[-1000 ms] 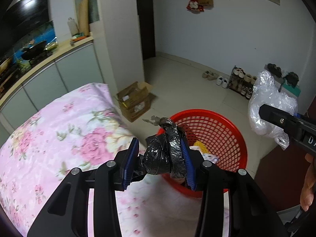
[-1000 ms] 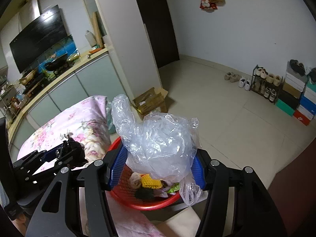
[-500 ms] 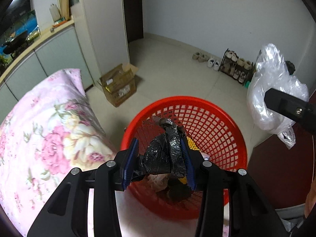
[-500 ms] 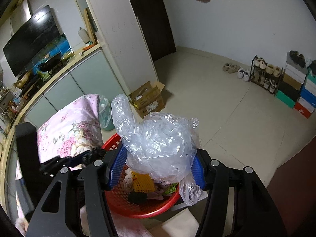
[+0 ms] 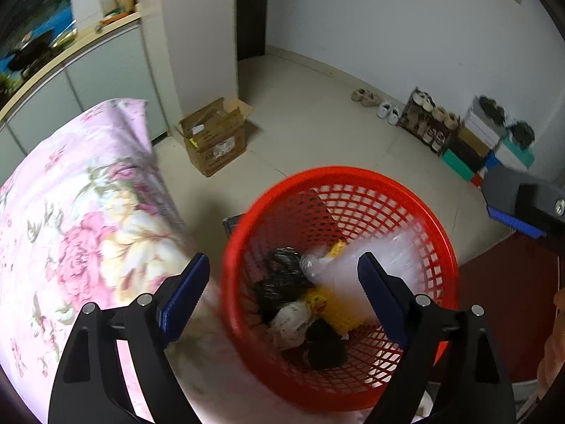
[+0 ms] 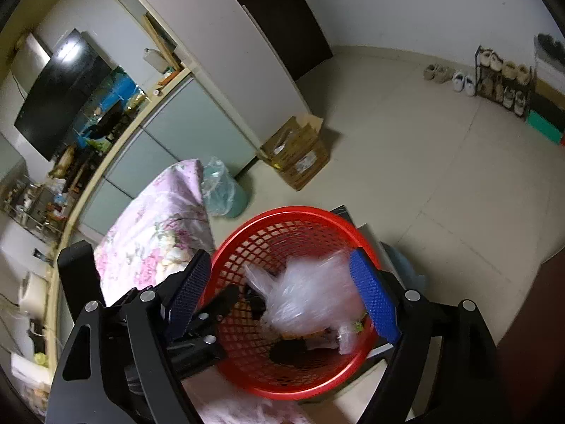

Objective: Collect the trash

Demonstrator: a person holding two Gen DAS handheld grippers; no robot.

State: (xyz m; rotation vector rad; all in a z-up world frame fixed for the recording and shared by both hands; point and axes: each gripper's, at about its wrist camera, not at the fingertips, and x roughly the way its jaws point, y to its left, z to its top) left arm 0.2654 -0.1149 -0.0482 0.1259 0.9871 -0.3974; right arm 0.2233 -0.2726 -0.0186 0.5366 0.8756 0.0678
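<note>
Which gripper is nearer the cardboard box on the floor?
Left, slightly. Both grippers, left and right, hang over the red basket, jaws opening; the cardboard box sits beyond it, toward the left gripper's side.

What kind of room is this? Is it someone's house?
Most likely a home, an open kitchen and entry area: a kitchen counter, a shoe rack by the wall, and a flowery pink quilt.

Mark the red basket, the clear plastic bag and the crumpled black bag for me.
red basket (image 5: pixel 339 171): left wrist view, far rim.
clear plastic bag (image 6: pixel 310 298): right wrist view, middle of the crumpled film.
crumpled black bag (image 5: pixel 282 279): left wrist view, centre of the wad inside the basket.
</note>
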